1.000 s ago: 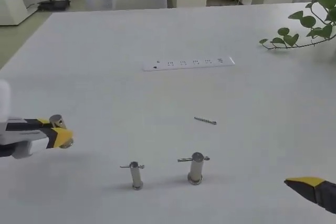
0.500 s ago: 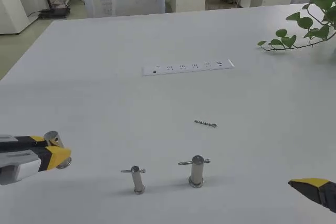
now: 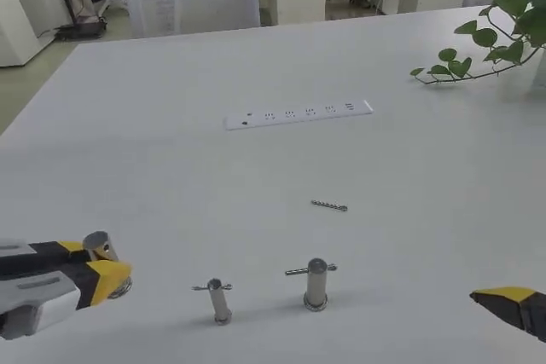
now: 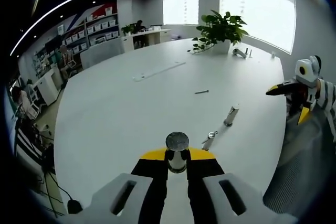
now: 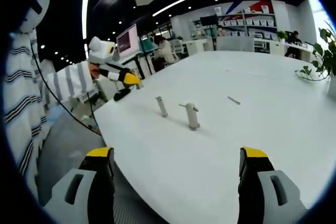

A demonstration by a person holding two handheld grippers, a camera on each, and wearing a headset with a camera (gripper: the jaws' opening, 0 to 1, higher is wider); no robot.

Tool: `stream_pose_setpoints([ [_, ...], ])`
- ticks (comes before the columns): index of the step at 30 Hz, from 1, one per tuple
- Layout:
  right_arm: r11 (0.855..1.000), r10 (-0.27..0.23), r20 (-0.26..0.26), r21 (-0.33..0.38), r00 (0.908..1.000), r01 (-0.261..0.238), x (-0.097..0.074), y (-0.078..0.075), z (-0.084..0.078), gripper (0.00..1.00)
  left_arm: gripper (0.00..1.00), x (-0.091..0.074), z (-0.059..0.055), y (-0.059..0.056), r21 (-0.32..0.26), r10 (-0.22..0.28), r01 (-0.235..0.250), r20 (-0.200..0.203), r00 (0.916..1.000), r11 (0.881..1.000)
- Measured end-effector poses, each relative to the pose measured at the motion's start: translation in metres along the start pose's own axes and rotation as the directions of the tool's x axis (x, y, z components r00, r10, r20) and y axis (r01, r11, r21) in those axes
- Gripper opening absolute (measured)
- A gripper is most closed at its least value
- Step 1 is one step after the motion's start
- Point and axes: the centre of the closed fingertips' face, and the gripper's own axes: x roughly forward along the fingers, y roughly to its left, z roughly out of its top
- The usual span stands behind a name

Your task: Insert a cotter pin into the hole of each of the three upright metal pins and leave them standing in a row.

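My left gripper [image 3: 107,272] hovers at the lower left, shut on a short metal pin [image 3: 97,245] that it holds upright; the pin's round head [image 4: 177,142] sticks up between the yellow tips. To its right two metal pins stand on the table, each with a cotter pin through its hole: a slimmer one [image 3: 219,299] and a thicker one [image 3: 316,282]. One loose cotter pin [image 3: 329,205] lies flat farther back. At the lower right my right gripper [image 5: 176,179] is open with nothing in it, and its tip [image 3: 510,305] is well clear of the pins.
A white power strip [image 3: 299,114] lies across the middle of the white table [image 3: 171,176]. A leafy plant [image 3: 499,14] trails at the far right. Chairs and cabinets stand beyond the far edge. A person's striped sleeve [image 5: 68,82] shows behind the left gripper.
The head camera has tilted, which shifts the whole scene. My left gripper, still holding its pin, has drifted a little nearer, toward the line of the two standing pins. The right gripper has barely moved.
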Motion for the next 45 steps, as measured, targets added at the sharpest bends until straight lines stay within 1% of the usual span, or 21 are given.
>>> stream_pose_setpoints([
  [1,1.000,0.001,0.001,0.001,1.0000,-0.001,0.000,0.000,0.000,1.00,0.11,0.000,0.000,-0.001,-0.002,-0.002,0.002,-0.001,1.0000,1.000],
  [2,1.000,0.002,0.003,0.002,1.0000,-0.002,0.000,0.000,0.000,1.00,0.11,-0.001,-0.001,-0.006,-0.009,-0.008,0.008,-0.007,0.9999,1.000],
  [3,1.000,0.003,0.002,0.000,1.0000,-0.003,0.000,0.000,0.000,1.00,0.11,-0.001,-0.003,-0.008,-0.032,-0.004,0.003,-0.022,0.9998,0.999],
  [5,1.000,0.004,0.001,-0.005,1.0000,-0.004,0.000,0.000,0.000,1.00,0.11,-0.002,-0.006,-0.013,-0.009,0.000,-0.001,-0.037,0.9993,1.000],
  [6,1.000,0.004,0.001,-0.005,1.0000,-0.004,0.000,-0.001,0.001,1.00,0.11,-0.003,-0.007,-0.016,-0.007,0.003,-0.003,-0.039,0.9992,1.000],
  [8,1.000,0.004,0.003,-0.006,1.0000,-0.004,0.000,-0.001,0.001,1.00,0.11,-0.003,-0.007,-0.021,-0.020,0.002,-0.003,-0.034,0.9994,1.000],
  [10,1.000,0.003,0.003,-0.007,1.0000,-0.003,0.000,-0.002,0.001,1.00,0.11,-0.004,-0.007,-0.025,-0.018,-0.001,0.000,-0.030,0.9995,1.000],
  [14,1.000,0.001,0.005,-0.011,1.0000,-0.001,0.000,-0.003,0.002,1.00,0.11,0.000,-0.009,-0.037,-0.037,-0.007,0.007,-0.018,0.9998,0.999],
  [15,1.000,0.000,0.005,-0.011,1.0000,0.000,0.000,-0.003,0.002,1.00,0.11,0.002,-0.011,-0.041,-0.049,-0.010,0.009,-0.021,0.9997,0.999],
  [19,1.000,0.003,0.004,-0.014,1.0000,-0.003,0.001,-0.002,0.002,1.00,0.11,0.008,-0.016,-0.054,-0.053,-0.022,0.021,-0.028,0.9994,0.998],
  [20,1.000,0.003,0.003,-0.014,1.0000,-0.003,0.001,-0.002,0.002,1.00,0.11,0.009,-0.018,-0.058,-0.056,-0.030,0.028,-0.030,0.9991,0.998],
  [24,1.000,0.008,0.003,-0.014,1.0000,-0.008,0.001,-0.001,0.002,1.00,0.11,0.014,-0.023,-0.070,-0.039,-0.047,0.046,-0.039,0.9981,0.998],
  [26,1.000,0.009,0.002,-0.014,1.0000,-0.009,0.002,0.000,0.002,1.00,0.11,0.016,-0.024,-0.074,-0.048,-0.051,0.049,-0.039,0.9979,0.998],
  [29,1.000,0.011,-0.001,-0.013,0.9999,-0.012,0.003,0.001,0.001,1.00,0.11,0.021,-0.025,-0.077,-0.034,-0.041,0.040,-0.040,0.9984,0.999],
  [31,1.000,0.014,-0.002,-0.013,0.9999,-0.014,0.004,0.001,0.000,1.00,0.11,0.025,-0.025,-0.074,0.034,-0.009,0.010,-0.040,0.9992,0.999],
  [32,1.000,0.015,-0.003,-0.013,0.9999,-0.015,0.004,0.002,0.000,1.00,0.11,0.027,-0.025,-0.077,0.021,-0.014,0.015,-0.038,0.9992,1.000],
  [33,1.000,0.015,-0.004,-0.014,0.9999,-0.015,0.005,0.002,0.000,1.00,0.11,0.028,-0.024,-0.077,0.011,-0.015,0.015,-0.034,0.9993,1.000],
  [34,1.000,0.016,-0.005,-0.015,0.9999,-0.016,0.005,0.002,0.000,1.00,0.11,0.030,-0.022,-0.078,-0.007,-0.018,0.018,-0.021,0.9996,1.000],
  [36,1.000,0.018,-0.007,-0.014,0.9998,-0.018,0.006,0.002,0.000,0.99,0.11,0.033,-0.021,-0.080,-0.010,-0.020,0.020,-0.015,0.9997,1.000],
  [41,1.000,0.017,-0.008,-0.017,0.9998,-0.017,0.006,0.003,0.000,0.99,0.11,0.043,-0.024,-0.086,0.012,-0.034,0.034,-0.033,0.9989,0.999],
  [45,1.000,0.013,-0.007,-0.014,0.9999,-0.013,0.006,0.002,0.000,0.99,0.11,0.050,-0.027,-0.091,-0.007,-0.052,0.052,-0.031,0.9981,0.999],
])
